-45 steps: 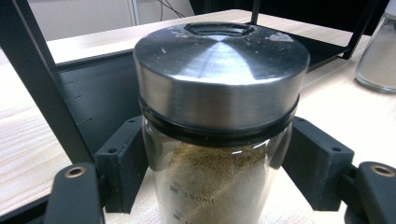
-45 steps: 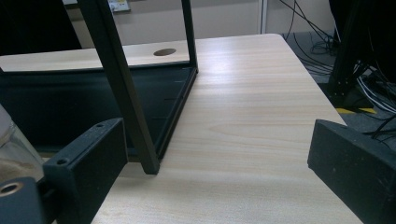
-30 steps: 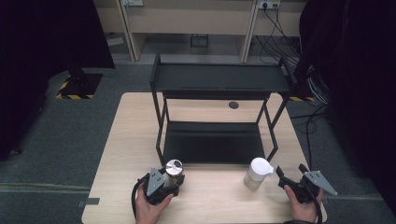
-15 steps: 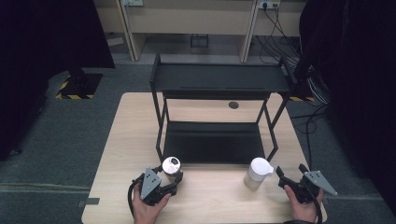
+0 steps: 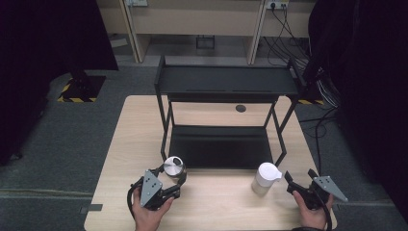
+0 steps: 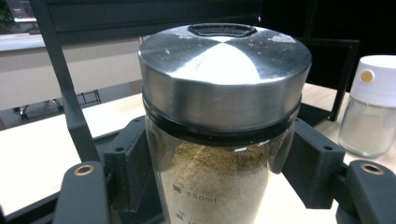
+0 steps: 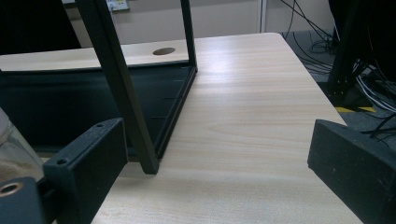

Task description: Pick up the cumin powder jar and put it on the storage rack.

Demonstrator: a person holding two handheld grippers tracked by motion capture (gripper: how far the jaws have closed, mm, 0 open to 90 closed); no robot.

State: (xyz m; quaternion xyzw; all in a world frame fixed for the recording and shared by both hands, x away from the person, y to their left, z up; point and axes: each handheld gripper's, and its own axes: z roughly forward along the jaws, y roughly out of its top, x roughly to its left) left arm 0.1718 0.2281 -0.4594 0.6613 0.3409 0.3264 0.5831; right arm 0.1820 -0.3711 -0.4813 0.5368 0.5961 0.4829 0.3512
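Note:
A glass spice jar (image 5: 173, 168) with a steel lid and brownish powder inside is clamped between the jaws of my left gripper (image 5: 172, 179), held just above the table's front left. In the left gripper view the jar (image 6: 219, 116) stands upright between the two black pads (image 6: 128, 163). A second jar with a white cap (image 5: 266, 178) stands on the table at the front right, also seen in the left gripper view (image 6: 371, 105). My right gripper (image 5: 294, 182) rests to the right of it, jaws wide apart with nothing between them (image 7: 219, 163).
A black two-tier metal rack (image 5: 226, 86) stands in the middle of the wooden table (image 5: 130, 139), its lower shelf (image 5: 219, 147) bare and its front right leg (image 7: 121, 84) close ahead of my right gripper. A cable hole (image 5: 241, 108) lies behind it. Cables hang at the right.
My left gripper has lifted the steel-lidded jar slightly and carried it a little toward the rack. The right gripper and the white-capped jar have stayed put.

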